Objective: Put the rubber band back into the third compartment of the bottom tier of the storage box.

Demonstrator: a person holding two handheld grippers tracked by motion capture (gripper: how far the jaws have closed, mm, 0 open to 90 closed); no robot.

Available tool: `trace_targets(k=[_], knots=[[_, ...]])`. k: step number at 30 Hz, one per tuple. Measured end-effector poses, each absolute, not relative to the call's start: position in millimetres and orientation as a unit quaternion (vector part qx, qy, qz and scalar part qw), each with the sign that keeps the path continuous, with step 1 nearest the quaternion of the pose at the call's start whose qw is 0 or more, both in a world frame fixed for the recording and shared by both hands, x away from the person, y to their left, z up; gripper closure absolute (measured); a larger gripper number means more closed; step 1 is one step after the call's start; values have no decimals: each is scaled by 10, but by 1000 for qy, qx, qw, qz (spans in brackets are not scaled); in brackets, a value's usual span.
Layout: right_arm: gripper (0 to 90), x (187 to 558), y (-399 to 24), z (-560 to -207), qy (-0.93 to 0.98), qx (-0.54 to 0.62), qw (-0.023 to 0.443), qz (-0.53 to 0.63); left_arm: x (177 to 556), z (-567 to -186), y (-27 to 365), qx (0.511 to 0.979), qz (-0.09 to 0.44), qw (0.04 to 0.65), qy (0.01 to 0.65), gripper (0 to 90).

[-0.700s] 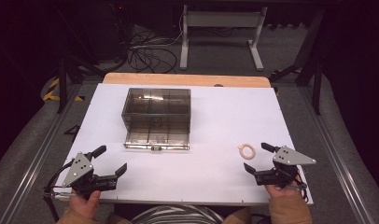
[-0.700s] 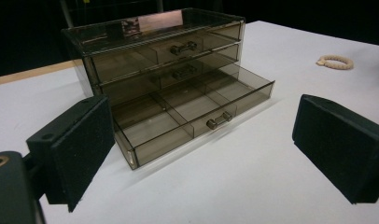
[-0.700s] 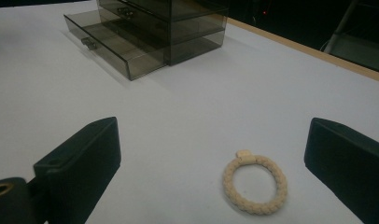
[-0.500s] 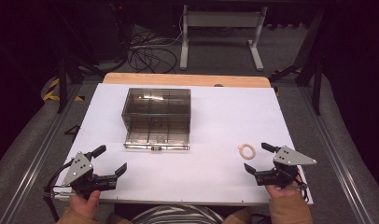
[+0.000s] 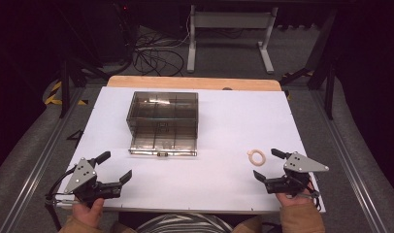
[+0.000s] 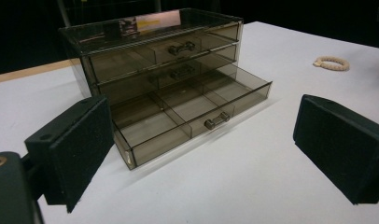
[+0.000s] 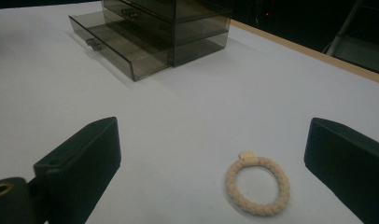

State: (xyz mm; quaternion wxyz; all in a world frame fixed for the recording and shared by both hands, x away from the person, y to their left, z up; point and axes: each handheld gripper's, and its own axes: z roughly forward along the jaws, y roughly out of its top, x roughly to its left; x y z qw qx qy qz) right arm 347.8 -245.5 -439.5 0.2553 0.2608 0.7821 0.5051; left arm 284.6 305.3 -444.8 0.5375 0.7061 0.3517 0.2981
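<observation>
While both claws sit at the near edge of the desk (image 5: pixel 224 111), the obvious job is the braided ring (image 7: pixel 257 189) going into the open bottom drawer (image 6: pixel 187 122) of the smoked drawer box (image 5: pixel 164 121).

Right claw (image 5: pixel 270 166): jaws wide, nothing between the pads, ring lying flat on the desk just ahead of it and between the two jaw lines in the right gripper view. Left claw (image 5: pixel 112 167): also wide, empty, pointed at the drawer box front.

Doing it well, my read:
- Ring is thin and flat, so come down steep and pinch one side of the loop across the braid, not the whole hoop.
- Pads need to meet the desk almost flush or the ring will skate away.
- Carry it in from above the drawer, clear of the front wall, and drop into a front compartment.

Surroundings: two upper drawers look shut, each with a small metal handle. Bottom drawer handle (image 6: pixel 217 120) sticks out toward the person. Path from ring to drawer is bare white desk, nothing blocking. Only snag I'd expect is the light box sliding if bumped; left claw is well placed to steady it.
</observation>
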Motion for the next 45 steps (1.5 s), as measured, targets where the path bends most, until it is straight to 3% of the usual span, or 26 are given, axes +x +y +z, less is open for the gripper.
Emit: trace_targets(k=[45], knots=[[44, 3853, -2426, -4122, 784, 281, 264, 487, 2863, -4455, 3046, 710, 295, 532, 355, 62]])
